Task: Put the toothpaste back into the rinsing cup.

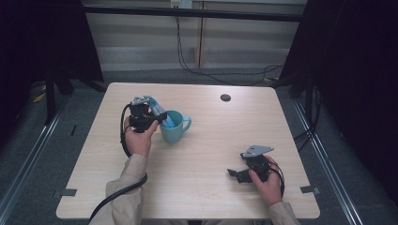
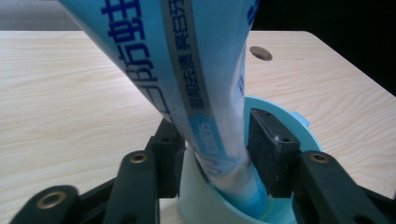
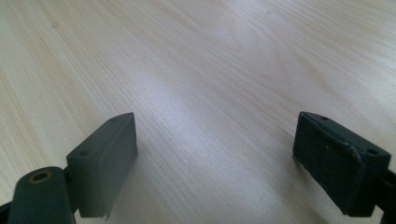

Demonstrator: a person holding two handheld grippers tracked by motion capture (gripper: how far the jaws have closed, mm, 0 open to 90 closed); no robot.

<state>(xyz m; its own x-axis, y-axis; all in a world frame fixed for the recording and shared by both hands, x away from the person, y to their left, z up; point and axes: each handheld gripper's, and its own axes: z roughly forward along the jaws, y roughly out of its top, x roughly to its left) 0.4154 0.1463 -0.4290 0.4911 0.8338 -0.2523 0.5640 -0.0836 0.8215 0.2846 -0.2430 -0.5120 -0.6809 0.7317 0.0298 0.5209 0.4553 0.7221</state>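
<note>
Your left gripper [image 2: 212,154] brackets the pale-blue printed plastic tube [image 2: 187,79] standing tilted in the teal ceramic mug [image 1: 174,127], jaws loosened; your right gripper [image 3: 215,158] gapes empty above the light wooden table [image 3: 210,70].

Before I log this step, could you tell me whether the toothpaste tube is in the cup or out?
In: the toothpaste tube leans with its lower end inside the cup, top sticking out over the rim.

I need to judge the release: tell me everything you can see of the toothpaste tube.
The toothpaste tube is soft, glossy, light-blue plastic with dark-blue print and a grey stripe. It leans tilted, lower end down inside the teal mug, upper end jutting out. It sits between the left gripper's jaws; whether the pads press it I cannot tell.
</note>
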